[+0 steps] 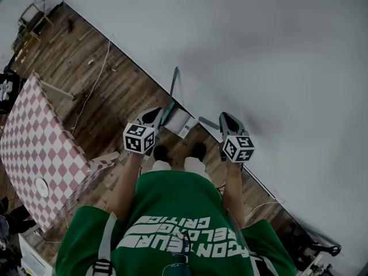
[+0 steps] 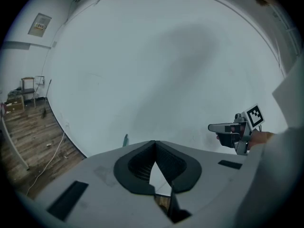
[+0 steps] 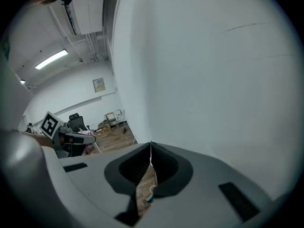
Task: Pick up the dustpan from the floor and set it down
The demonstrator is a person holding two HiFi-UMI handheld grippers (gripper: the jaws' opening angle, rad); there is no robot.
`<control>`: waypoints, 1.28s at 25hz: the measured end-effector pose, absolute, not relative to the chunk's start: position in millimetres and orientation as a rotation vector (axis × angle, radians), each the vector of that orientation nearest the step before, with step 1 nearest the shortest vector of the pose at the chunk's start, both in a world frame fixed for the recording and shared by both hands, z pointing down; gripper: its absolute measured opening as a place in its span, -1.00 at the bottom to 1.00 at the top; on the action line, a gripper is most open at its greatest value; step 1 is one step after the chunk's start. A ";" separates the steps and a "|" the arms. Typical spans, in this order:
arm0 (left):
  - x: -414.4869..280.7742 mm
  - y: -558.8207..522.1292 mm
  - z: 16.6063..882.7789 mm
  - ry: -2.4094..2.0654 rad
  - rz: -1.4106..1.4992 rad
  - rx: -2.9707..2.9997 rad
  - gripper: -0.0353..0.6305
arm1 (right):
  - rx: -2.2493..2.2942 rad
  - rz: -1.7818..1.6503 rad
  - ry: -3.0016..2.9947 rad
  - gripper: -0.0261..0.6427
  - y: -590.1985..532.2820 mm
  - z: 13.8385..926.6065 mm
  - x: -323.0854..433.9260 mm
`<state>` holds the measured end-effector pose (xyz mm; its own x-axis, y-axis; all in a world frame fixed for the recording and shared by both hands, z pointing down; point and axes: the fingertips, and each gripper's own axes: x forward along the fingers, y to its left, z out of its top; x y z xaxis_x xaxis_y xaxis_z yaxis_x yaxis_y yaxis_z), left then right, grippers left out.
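Nearest in the head view is the person's green shirt (image 1: 172, 211), and both forearms reach forward from it. The left tool (image 1: 155, 114) and the right tool (image 1: 225, 117) are held side by side above the wooden floor (image 1: 115, 96), well apart from each other, and both point toward the white wall (image 1: 259, 50).

In the left gripper view the left tool (image 2: 153, 142) has its jaws together, with the tips touching, and it holds nothing. In the right gripper view the right tool (image 3: 151, 144) is closed in the same way and is also empty.

Below the tools, the person's two dark shoes (image 1: 161, 152) stand on the floor. Just beyond the shoes, between the two tools in the head view, the dustpan (image 1: 179, 121) rests on the floor against the foot of the wall. Its thin teal handle (image 1: 173, 83) stands up along the wall. Neither tool touches the dustpan.

On the left side stands a bench (image 1: 34, 142) with a red and white checked cover, and a small white round thing (image 1: 41, 187) lies on it. A white cable (image 1: 94, 85) runs over the floor farther back. In the far corner there is some furniture (image 1: 31, 16), too small to tell what it is.
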<state>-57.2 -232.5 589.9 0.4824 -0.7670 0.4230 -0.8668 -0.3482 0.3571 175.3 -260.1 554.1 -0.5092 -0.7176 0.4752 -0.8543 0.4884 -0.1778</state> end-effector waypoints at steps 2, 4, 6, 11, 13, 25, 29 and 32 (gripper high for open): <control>-52.4 -236.4 585.3 -1.376 0.237 2.188 -0.88 | 1.273 0.545 -2.415 -0.89 -269.4 553.7 176.5; -48.3 -241.8 581.4 -1.402 0.223 2.175 -0.88 | 1.233 0.529 -2.426 -0.89 -275.9 552.5 178.4; -45.1 -247.4 579.3 -1.427 0.210 2.160 -0.88 | 1.200 0.522 -2.438 -0.89 -282.7 551.5 180.4; -36.3 -252.3 581.4 -1.461 0.194 2.128 -0.88 | 1.109 0.509 -2.449 -0.89 -291.8 557.4 182.3; -34.6 -251.5 583.0 -1.473 0.189 2.117 -0.88 | 1.050 0.501 -2.455 -0.89 -292.4 560.6 178.8; -68.4 -235.2 585.6 -1.605 0.113 1.962 -0.88 | 0.657 0.369 -2.282 -0.89 -305.0 614.8 149.7; -83.5 -220.2 593.8 -1.650 0.085 1.890 -0.88 | 0.421 0.371 -2.209 -0.72 -290.4 652.6 124.9; -86.6 -208.4 600.3 -1.660 0.082 1.861 -0.88 | 0.242 0.345 -2.100 -0.25 -269.0 688.0 115.0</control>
<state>-86.6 -208.4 600.3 0.2023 -0.8724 0.4451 -0.9120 -0.0022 0.4101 115.0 -269.0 688.0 -0.5207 -0.0351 0.8530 -0.3059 0.9405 -0.1480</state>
